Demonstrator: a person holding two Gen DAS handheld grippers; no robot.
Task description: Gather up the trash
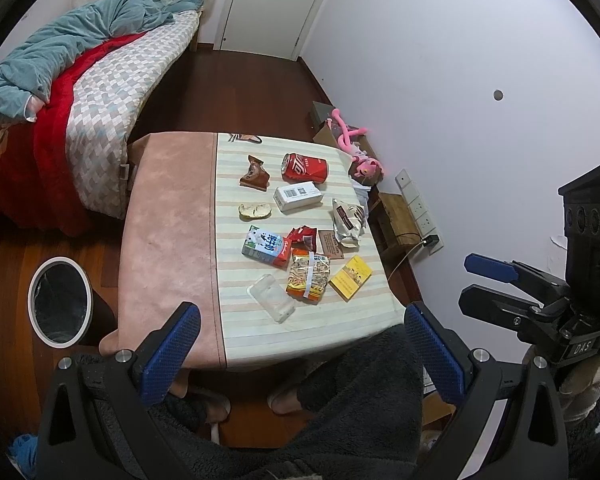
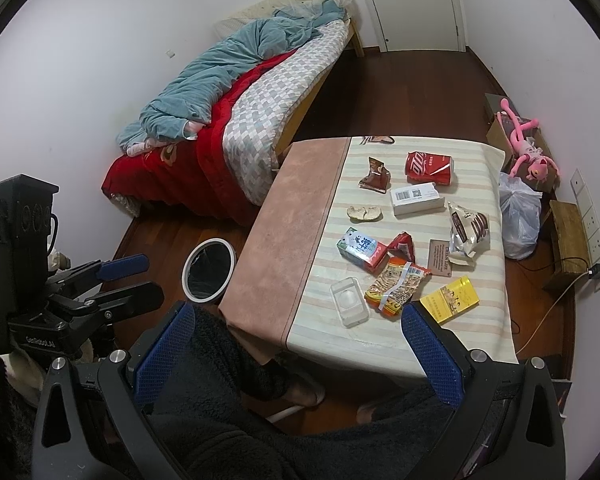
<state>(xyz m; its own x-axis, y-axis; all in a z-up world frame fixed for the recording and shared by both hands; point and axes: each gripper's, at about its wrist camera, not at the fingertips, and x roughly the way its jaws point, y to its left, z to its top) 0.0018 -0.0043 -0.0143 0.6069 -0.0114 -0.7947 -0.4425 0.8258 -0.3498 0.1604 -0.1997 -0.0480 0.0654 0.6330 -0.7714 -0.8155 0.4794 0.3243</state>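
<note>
We held both grippers above the near edge of the table [image 1: 168, 216], clear of everything on it. Our left gripper [image 1: 300, 346] stood wide apart and empty, and our right gripper [image 2: 298, 346] likewise, its blue pads spread with nothing between them.

The trash lay on the striped half of the cloth. At the far side a dented red cola can [image 1: 305, 167] lay on its side, its white lettering too warped to read. Just in front sat a white box [image 1: 299, 196] with a barcode label and a QR code. Left of these were a torn brown wrapper [image 1: 254, 174] and a flat crust of bread [image 1: 254, 211]. Nearer us lay a blue-and-red milk carton [image 1: 267, 245] with Chinese characters, touching a crumpled red packet [image 1: 302, 237]; a brown card [image 2: 444, 257] that seemed to read "GREEN LIFE"; a silver cookie bag [image 1: 347, 222]; an orange snack packet [image 1: 309, 276]; a yellow box [image 1: 350, 278]; and a clear plastic tray [image 1: 271, 298].

The bin [image 1: 60, 300], black-lined with a white rim, stood on the floor left of the table.
</note>
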